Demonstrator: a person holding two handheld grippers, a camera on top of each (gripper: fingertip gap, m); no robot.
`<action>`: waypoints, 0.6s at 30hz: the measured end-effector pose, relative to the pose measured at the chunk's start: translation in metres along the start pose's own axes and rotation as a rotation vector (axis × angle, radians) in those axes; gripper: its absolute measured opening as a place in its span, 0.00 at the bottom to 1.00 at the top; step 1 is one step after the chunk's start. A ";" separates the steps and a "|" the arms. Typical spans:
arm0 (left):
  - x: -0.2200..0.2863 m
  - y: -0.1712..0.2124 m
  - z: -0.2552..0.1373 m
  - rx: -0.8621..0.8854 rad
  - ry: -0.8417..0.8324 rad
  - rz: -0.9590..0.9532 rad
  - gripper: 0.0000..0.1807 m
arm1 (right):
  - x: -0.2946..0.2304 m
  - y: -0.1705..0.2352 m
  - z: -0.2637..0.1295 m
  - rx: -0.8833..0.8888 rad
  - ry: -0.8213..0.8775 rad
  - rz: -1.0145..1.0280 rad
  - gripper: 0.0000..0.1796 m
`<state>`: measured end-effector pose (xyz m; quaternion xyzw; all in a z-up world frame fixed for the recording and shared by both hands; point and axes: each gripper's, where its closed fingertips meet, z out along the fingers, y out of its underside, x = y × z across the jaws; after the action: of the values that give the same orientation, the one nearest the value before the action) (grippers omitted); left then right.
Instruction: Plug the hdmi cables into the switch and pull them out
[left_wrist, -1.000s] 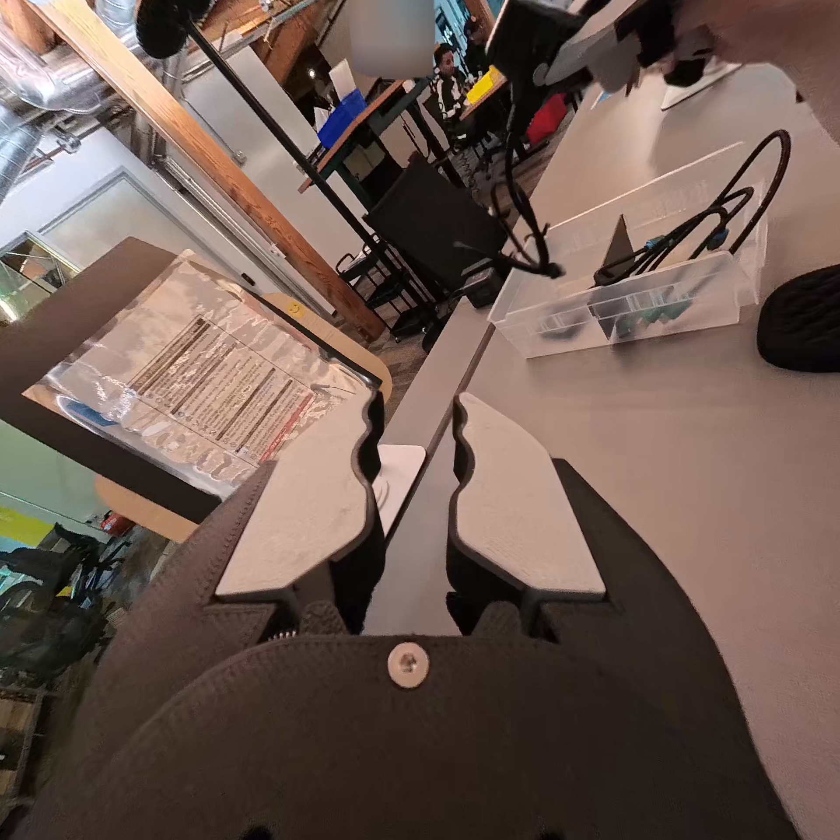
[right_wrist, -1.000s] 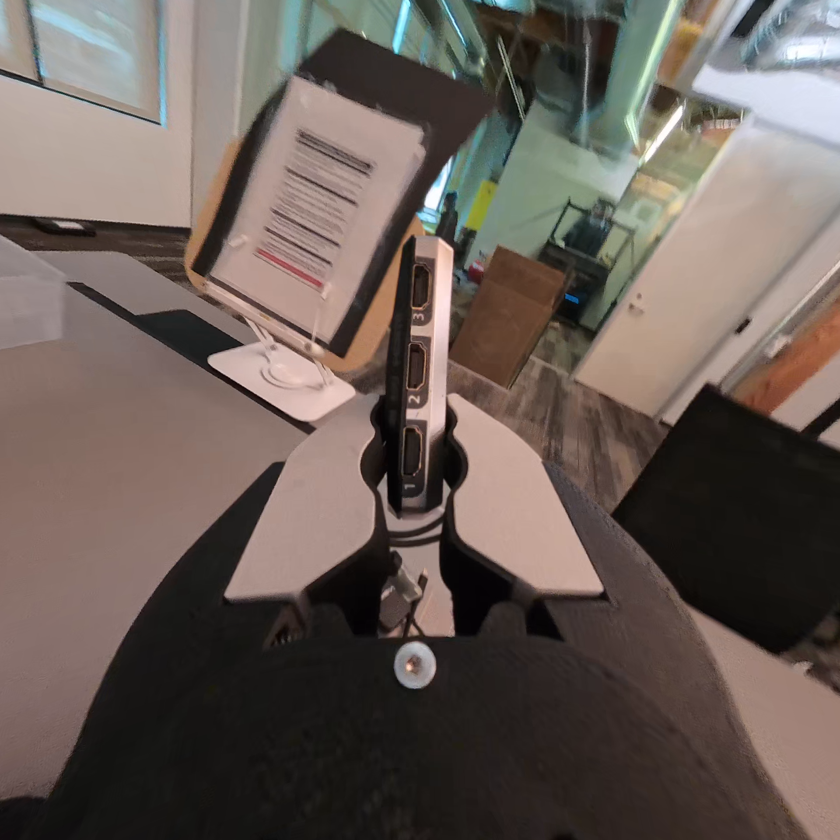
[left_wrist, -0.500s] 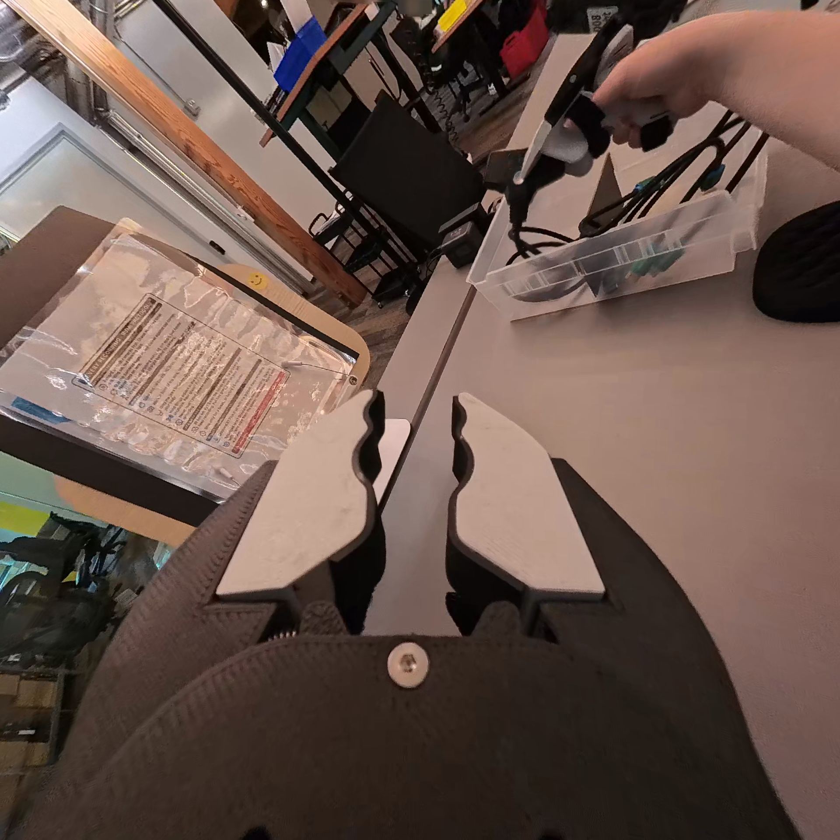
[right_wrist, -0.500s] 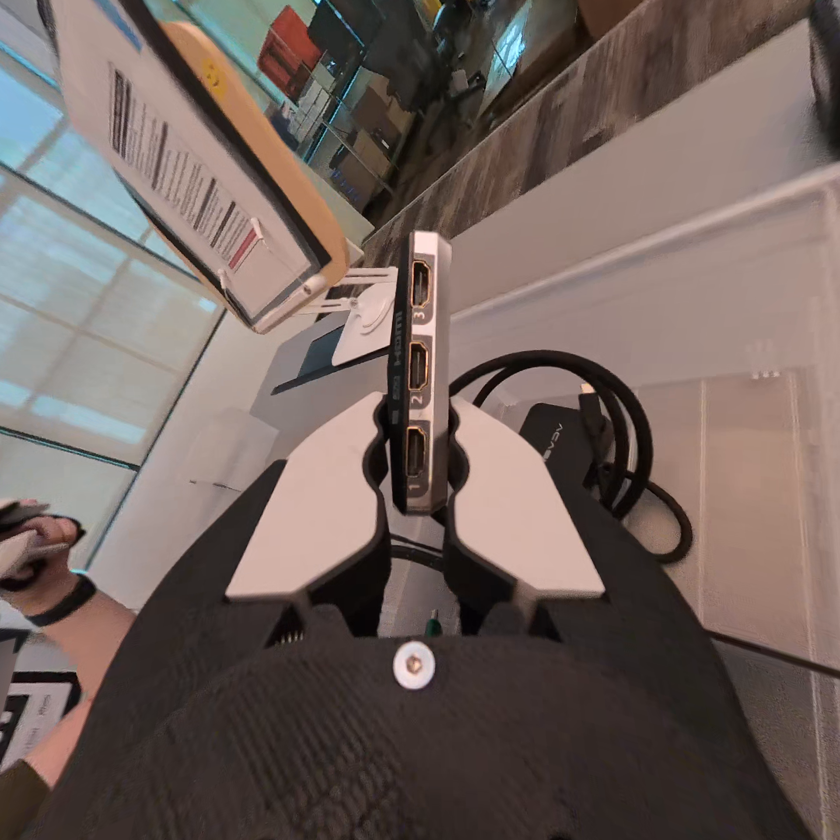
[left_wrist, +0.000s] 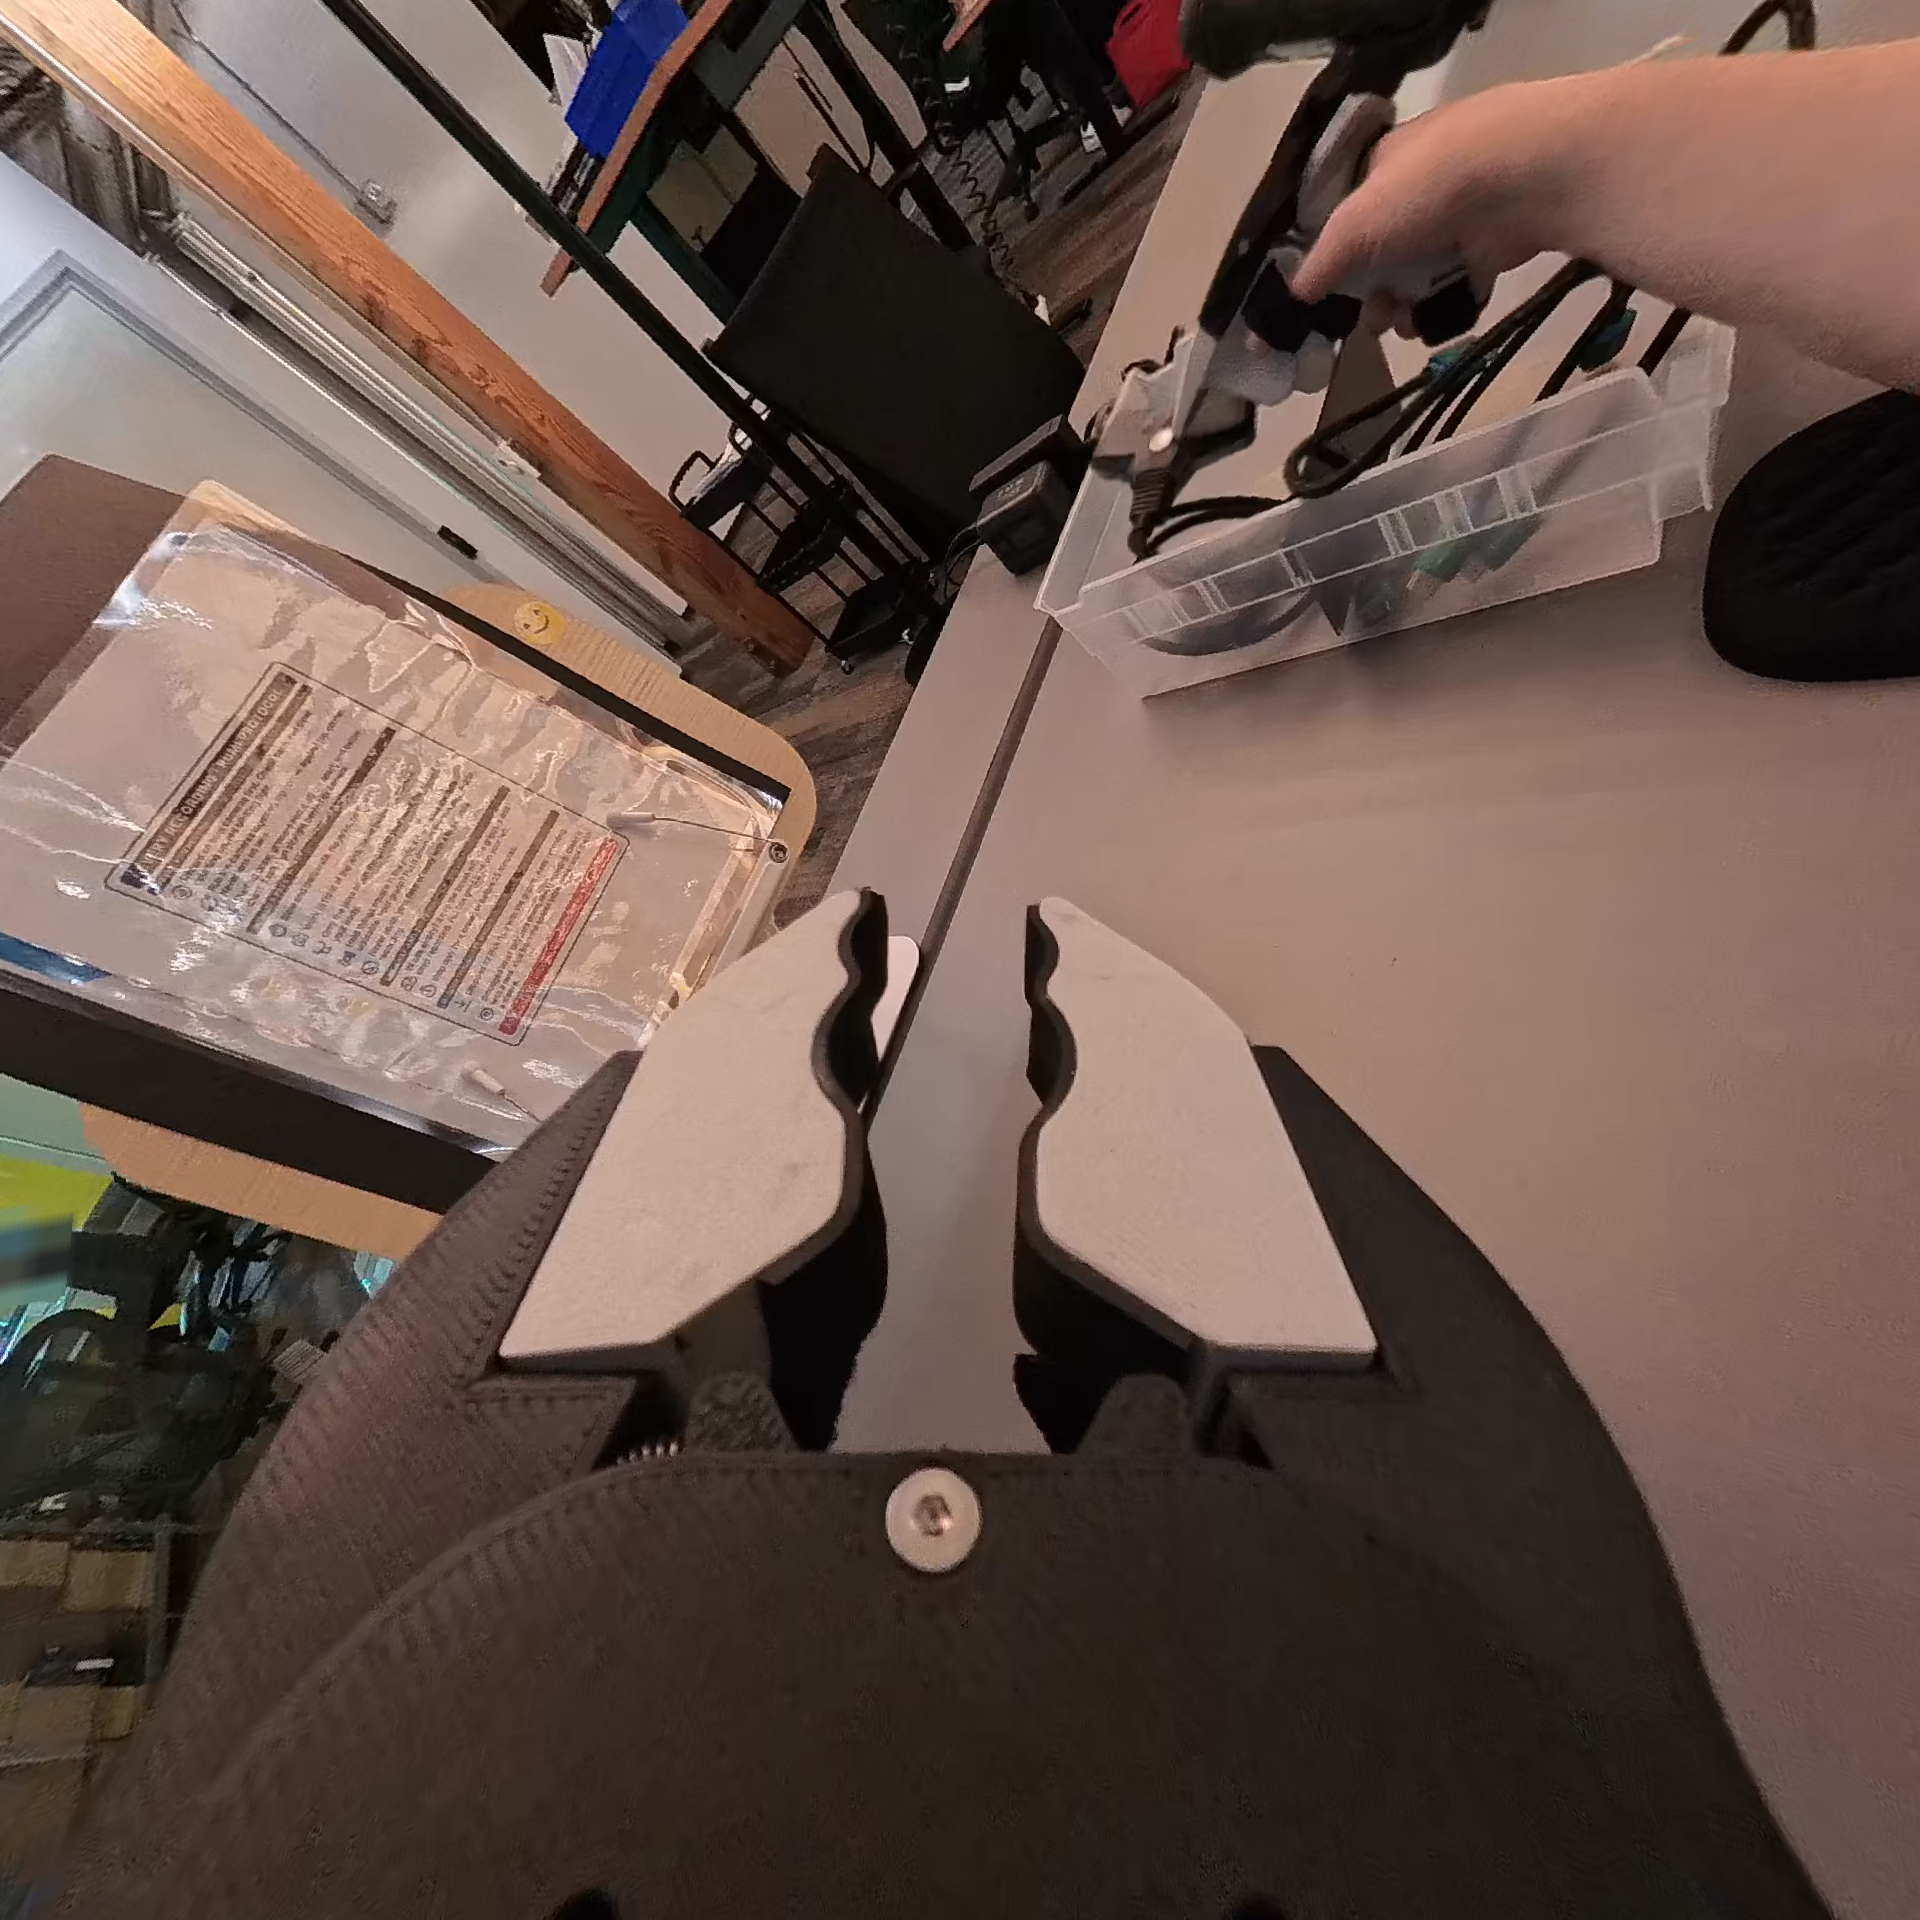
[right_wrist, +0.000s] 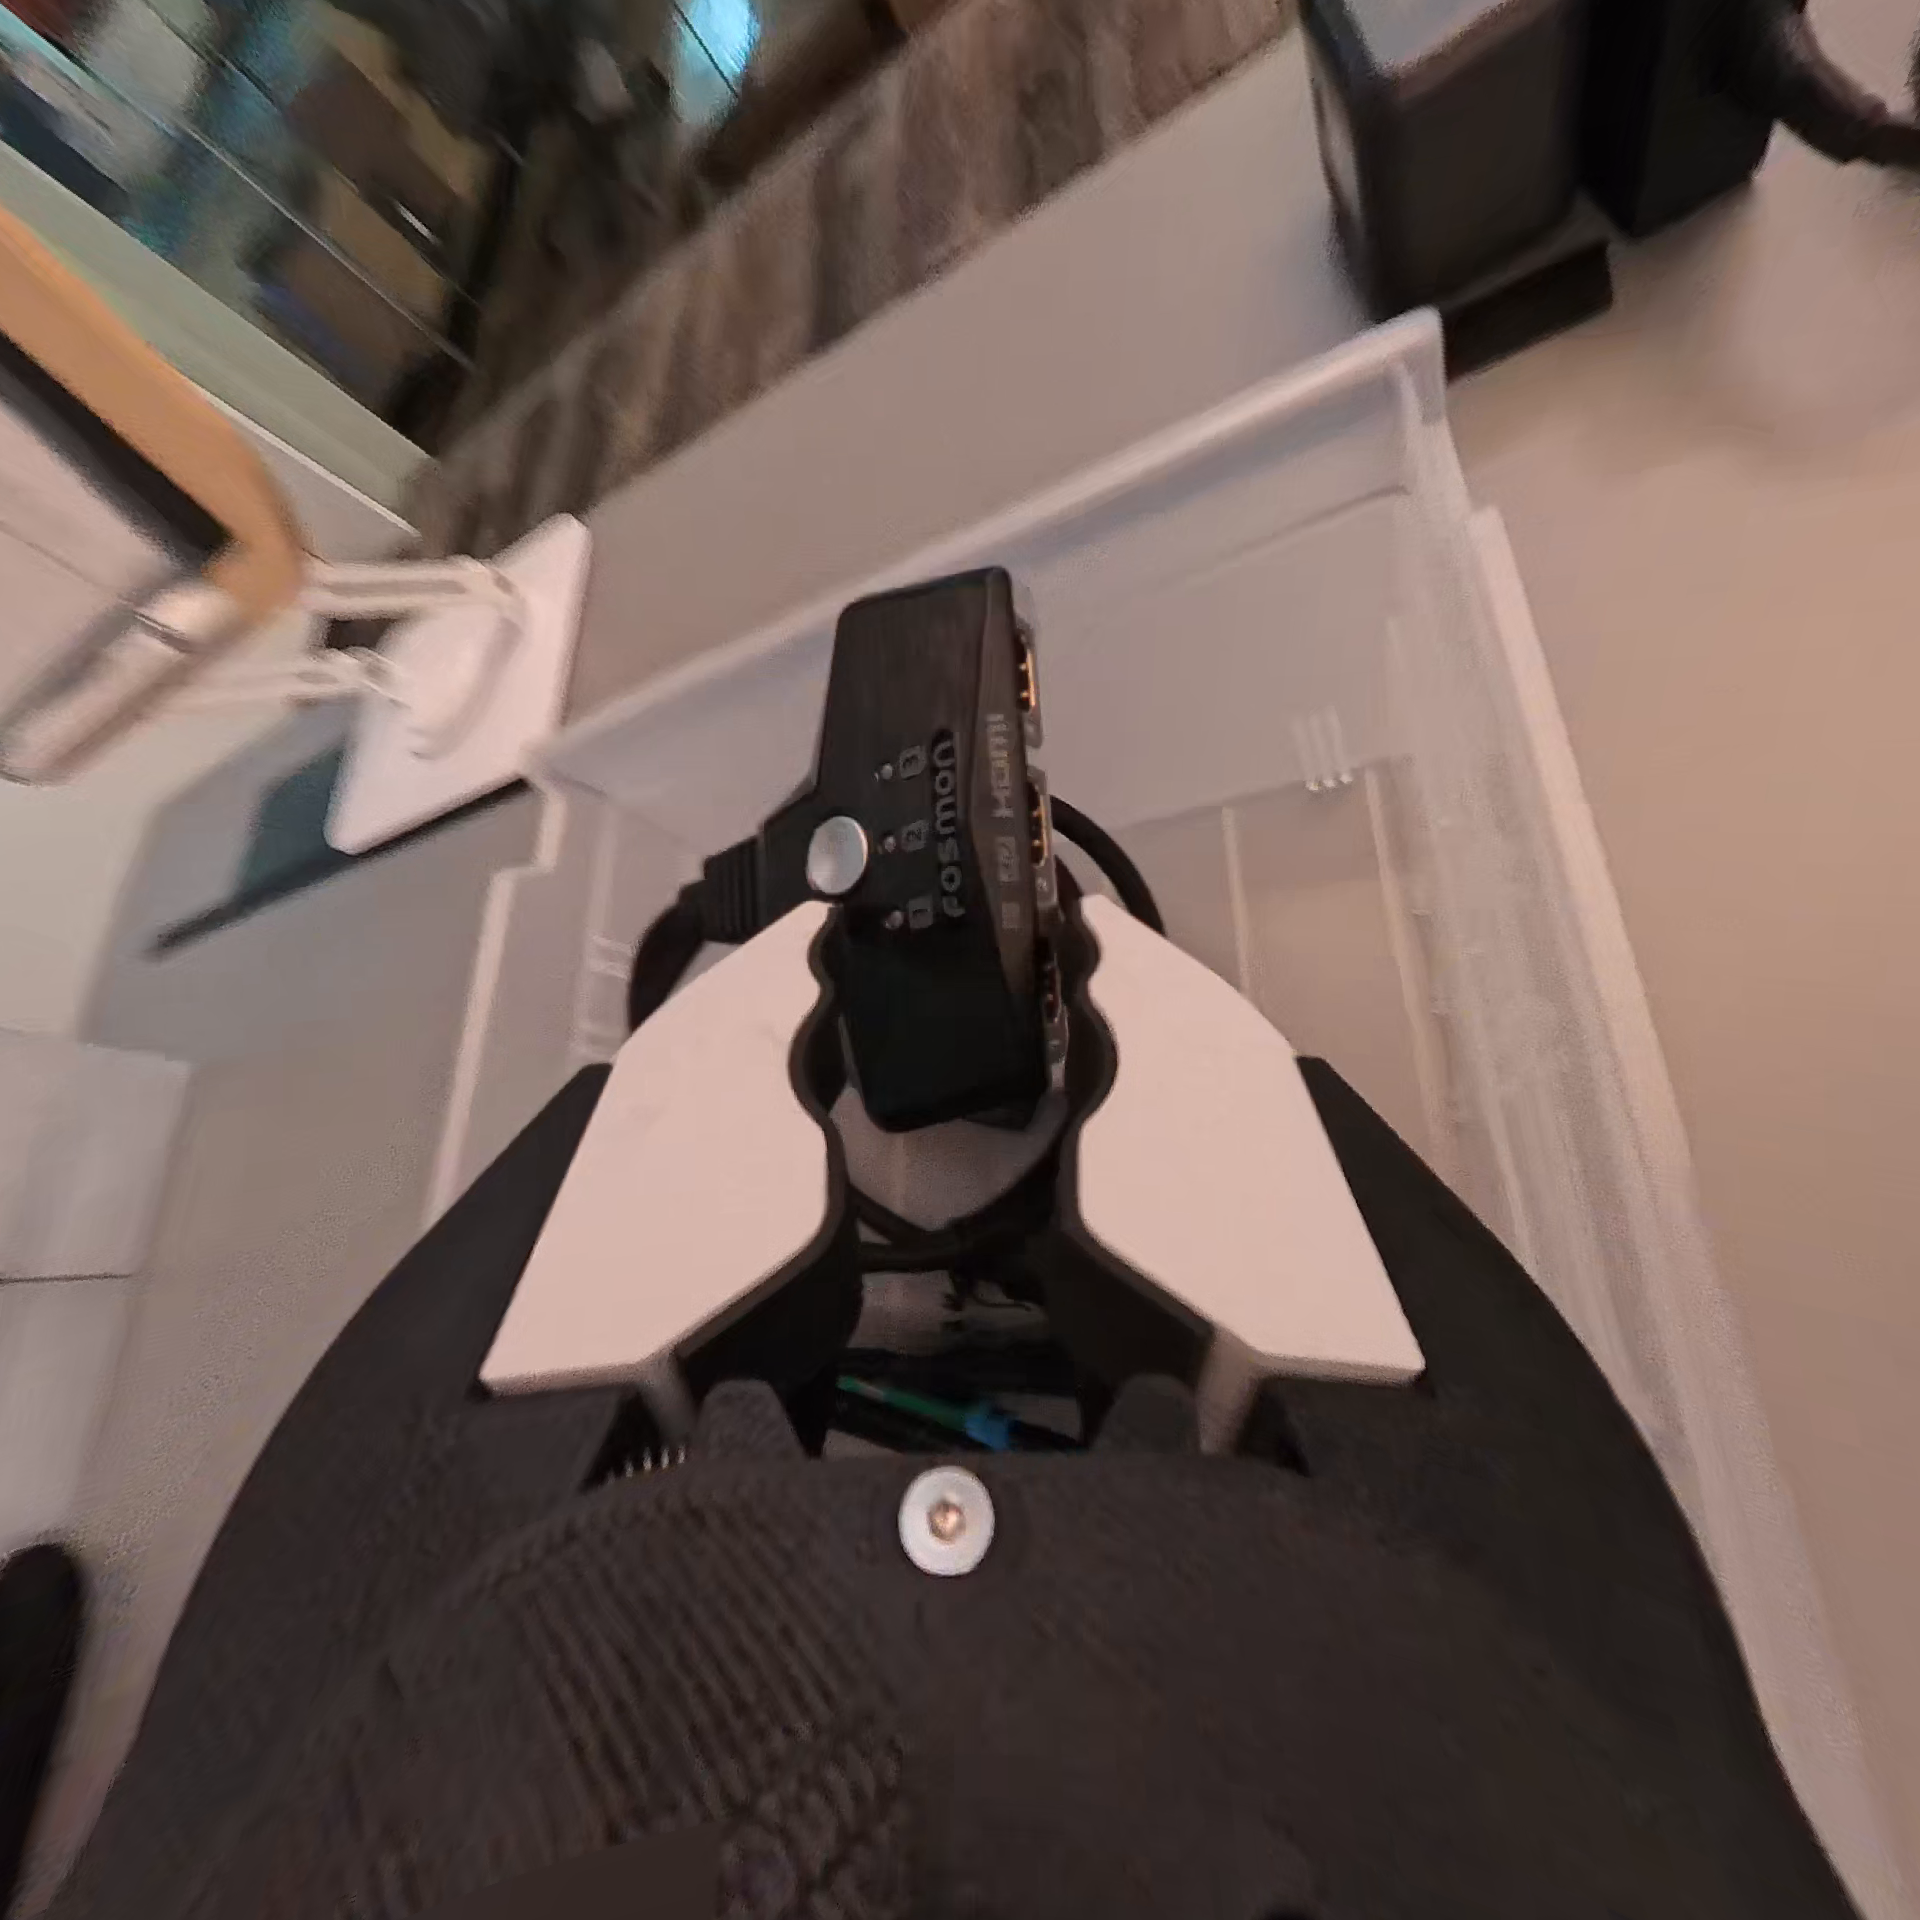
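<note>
My right gripper (right_wrist: 956, 914) hangs over the clear plastic tray (right_wrist: 1039, 499). Its jaws stand wider apart than the black HDMI switch (right_wrist: 935, 831), which sits loosely between the fingertips, broad face up, ports on its right edge. A black cable (right_wrist: 1112, 862) loops behind the switch, and green and blue plugs (right_wrist: 914, 1423) lie under the jaws. In the left wrist view a hand holds the right gripper (left_wrist: 1226, 364) above the tray (left_wrist: 1351, 582), where black HDMI cables (left_wrist: 1455, 395) lie. My left gripper (left_wrist: 951, 925) is open and empty, low over the grey table.
A laminated sheet on a stand (left_wrist: 364, 831) is at the left table edge. A black round object (left_wrist: 1818, 540) lies right of the tray. A black power adapter (left_wrist: 1023, 499) sits behind the tray, with a black chair (left_wrist: 883, 343) beyond. A dark box (right_wrist: 1455, 156) stands past the tray.
The right gripper swung down over the tray, its jaws widened, and the switch turned from edge-on to broad face up. The left gripper stayed open and hardly moved.
</note>
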<state>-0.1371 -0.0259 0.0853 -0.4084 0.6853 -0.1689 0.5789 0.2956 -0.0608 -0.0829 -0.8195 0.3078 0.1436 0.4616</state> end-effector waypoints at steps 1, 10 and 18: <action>0.001 0.001 0.001 -0.005 0.001 0.002 0.13 | 0.002 0.005 0.004 -0.041 0.034 -0.037 0.22; 0.006 0.004 0.007 -0.022 0.023 0.004 0.13 | 0.018 0.015 0.013 -0.217 0.307 -0.362 0.01; 0.004 0.006 0.008 -0.030 0.019 0.001 0.13 | 0.002 0.005 -0.007 -0.182 0.258 -0.380 0.05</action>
<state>-0.1320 -0.0230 0.0765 -0.4152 0.6933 -0.1620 0.5663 0.2936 -0.0692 -0.0839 -0.9124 0.1903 -0.0246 0.3616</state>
